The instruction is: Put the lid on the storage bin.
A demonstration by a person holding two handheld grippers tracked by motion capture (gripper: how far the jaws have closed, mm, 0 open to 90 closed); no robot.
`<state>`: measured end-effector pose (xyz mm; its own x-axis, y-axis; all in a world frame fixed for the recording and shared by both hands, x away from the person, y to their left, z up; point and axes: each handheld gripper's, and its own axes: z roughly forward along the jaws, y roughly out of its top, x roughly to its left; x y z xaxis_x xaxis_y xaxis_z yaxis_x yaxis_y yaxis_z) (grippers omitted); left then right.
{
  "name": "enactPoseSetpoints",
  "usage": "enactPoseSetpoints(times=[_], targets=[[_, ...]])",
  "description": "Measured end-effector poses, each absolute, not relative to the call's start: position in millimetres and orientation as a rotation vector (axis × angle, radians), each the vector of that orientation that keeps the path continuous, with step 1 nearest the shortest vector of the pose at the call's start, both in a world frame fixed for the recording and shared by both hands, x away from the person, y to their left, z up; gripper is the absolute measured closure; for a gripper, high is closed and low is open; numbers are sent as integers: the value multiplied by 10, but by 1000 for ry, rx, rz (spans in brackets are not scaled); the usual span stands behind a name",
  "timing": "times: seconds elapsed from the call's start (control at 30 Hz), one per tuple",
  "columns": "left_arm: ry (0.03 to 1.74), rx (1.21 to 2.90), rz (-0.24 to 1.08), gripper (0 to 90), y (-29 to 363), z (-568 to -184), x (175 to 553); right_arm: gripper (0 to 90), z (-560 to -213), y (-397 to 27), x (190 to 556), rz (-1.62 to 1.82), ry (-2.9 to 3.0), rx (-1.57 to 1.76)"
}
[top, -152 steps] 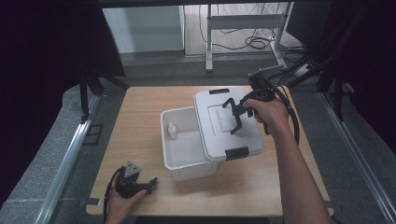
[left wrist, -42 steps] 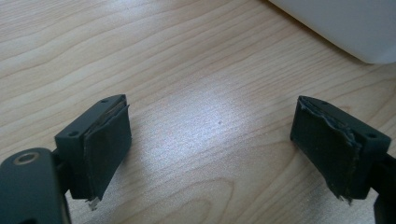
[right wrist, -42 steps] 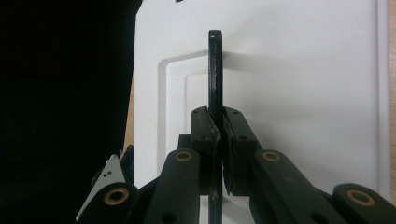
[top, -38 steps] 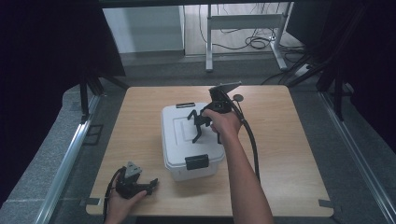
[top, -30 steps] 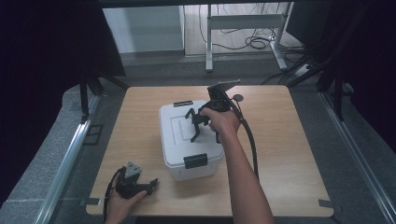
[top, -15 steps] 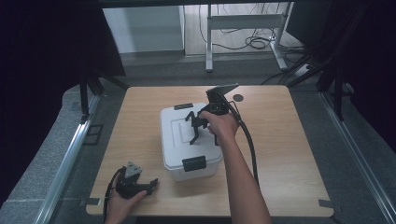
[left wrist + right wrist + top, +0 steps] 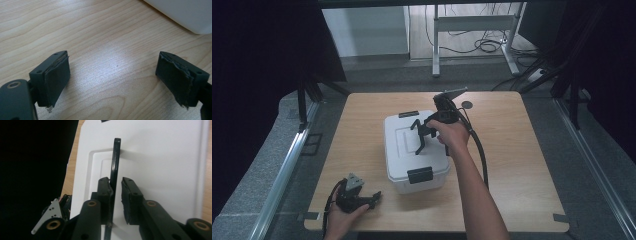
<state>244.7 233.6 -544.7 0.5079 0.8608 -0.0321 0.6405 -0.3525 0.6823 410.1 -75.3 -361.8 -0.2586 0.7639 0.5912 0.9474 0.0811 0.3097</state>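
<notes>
A white plastic box (image 7: pixel 399 150) stands mid-table with its lid on; black latches sit at the front (image 7: pixel 420 175) and the back (image 7: pixel 408 114). My right gripper (image 7: pixel 424 136) points down at the lid. In the right gripper view the lid's thin black handle (image 7: pixel 115 165) stands upright between the jaws of the right gripper (image 7: pixel 115 181). The jaws have just been opening: one pad still brushes the handle and a slim gap shows at the other. My left gripper (image 7: pixel 374 197) lies on the table front left, and in its own view it stands open (image 7: pixel 112 70) over bare wood.
The wooden table (image 7: pixel 522 165) has free room right of the box and along the front edge. A small dark disc (image 7: pixel 467 105) lies behind the box. A corner of the box (image 7: pixel 185 15) shows in the left gripper view. Dark curtains and metal rails flank the table.
Five seconds ago the lid was held off to the right of the open box; now it sits on the box. The right jaws have eased apart on the handle. The left gripper has not moved.
</notes>
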Motion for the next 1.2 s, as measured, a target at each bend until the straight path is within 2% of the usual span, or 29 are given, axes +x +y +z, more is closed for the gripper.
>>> enactPoseSetpoints(times=[0.33, 0.57, 1.2], targets=[[1224, 2107, 443, 122, 2334, -5447, 2447, 626, -3537, -1150, 3997, -1038, -2165, -1656], [1224, 2107, 443, 122, 2334, -5447, 2447, 590, -3596, -1538, 3898, -1112, -2149, -1642], [1230, 2102, 444, 123, 2329, -5449, 2442, 495, -4210, -2353, 3551, -1257, -2105, -1671]])
